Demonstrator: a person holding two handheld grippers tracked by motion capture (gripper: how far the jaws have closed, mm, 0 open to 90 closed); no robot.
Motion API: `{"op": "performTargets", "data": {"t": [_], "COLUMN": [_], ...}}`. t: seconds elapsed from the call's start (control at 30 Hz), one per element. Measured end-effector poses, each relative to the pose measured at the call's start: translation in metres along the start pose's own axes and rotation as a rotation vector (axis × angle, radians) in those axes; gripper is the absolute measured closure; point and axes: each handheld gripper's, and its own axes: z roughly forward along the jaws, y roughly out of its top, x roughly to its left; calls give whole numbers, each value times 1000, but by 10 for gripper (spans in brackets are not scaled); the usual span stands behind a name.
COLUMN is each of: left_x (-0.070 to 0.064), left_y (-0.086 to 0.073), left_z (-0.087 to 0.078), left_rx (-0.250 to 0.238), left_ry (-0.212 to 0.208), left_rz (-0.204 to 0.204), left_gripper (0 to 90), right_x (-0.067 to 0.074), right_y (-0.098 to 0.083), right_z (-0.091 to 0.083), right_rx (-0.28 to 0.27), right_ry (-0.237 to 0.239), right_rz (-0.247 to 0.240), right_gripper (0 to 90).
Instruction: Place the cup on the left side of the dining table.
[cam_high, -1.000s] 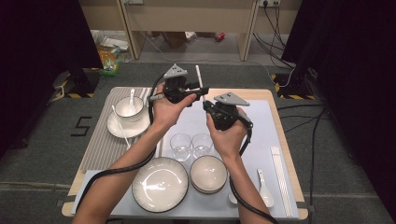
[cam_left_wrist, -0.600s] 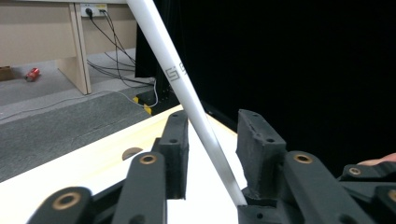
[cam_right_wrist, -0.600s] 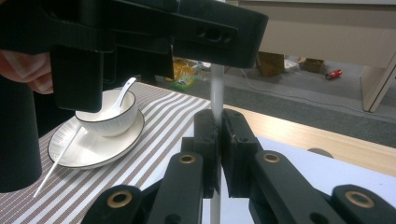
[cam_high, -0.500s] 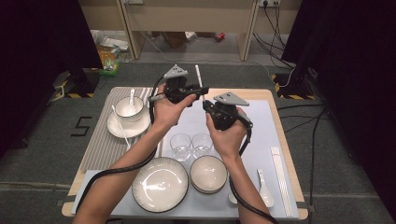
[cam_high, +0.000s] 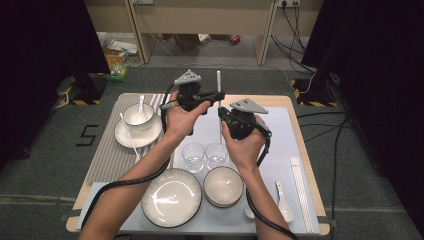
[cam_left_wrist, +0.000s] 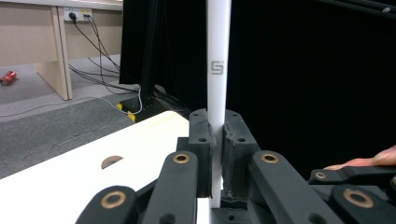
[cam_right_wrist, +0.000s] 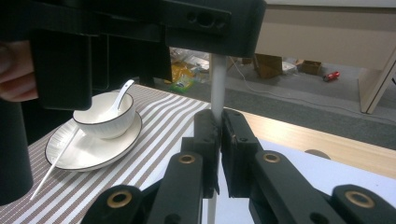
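Observation:
A white chopstick (cam_high: 218, 82) stands upright above the table's far middle, held by both grippers. My left gripper (cam_high: 218, 94) reaches in from the left and grips its upper part. In the left gripper view the pads (cam_left_wrist: 203, 135) press on the chopstick (cam_left_wrist: 218, 70), and the jaws have just been closing on it. My right gripper (cam_high: 220, 113) is shut on the lower part. In the right gripper view the chopstick (cam_right_wrist: 217, 84) rises from between that gripper's (cam_right_wrist: 218, 123) jaws, with the left gripper's body (cam_right_wrist: 140, 18) just above.
On the striped mat (cam_high: 110, 155) at the left, a bowl with a spoon (cam_high: 138, 114) sits on a saucer (cam_high: 125, 136). Two glasses (cam_high: 193, 154) (cam_high: 216, 152), a plate (cam_high: 171, 197) and a bowl (cam_high: 223, 185) stand nearer. A spoon (cam_high: 284, 200) and chopsticks (cam_high: 299, 185) lie at the right.
The left gripper's jaws have drawn together onto the upright chopstick. Both hands and the chopstick stay where they were.

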Motion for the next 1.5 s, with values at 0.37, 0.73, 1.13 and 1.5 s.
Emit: {"op": "performTargets", "data": {"t": [0.37,0.73,1.13,1.5], "left_x": [5,13,25,31], "left_y": [4,13,13,13], "left_z": [-8,-29,-52,-68], "left_rx": [-34,-73,-93,-117], "left_ry": [14,51,107,137], "left_rz": [-18,-18,-5,3], "left_gripper": [834,833,833,833], "right_x": [-4,-21,-39,-44], "right_y": [-1,-7,-20,-26], "right_z": [-14,-31,-36,-41], "right_rx": [-39,-13,0,-11], "right_ry": [16,-38,-82,-96], "right_rz": [-3,-27,-11,-3], "right_gripper": [677,591,584,568]}}
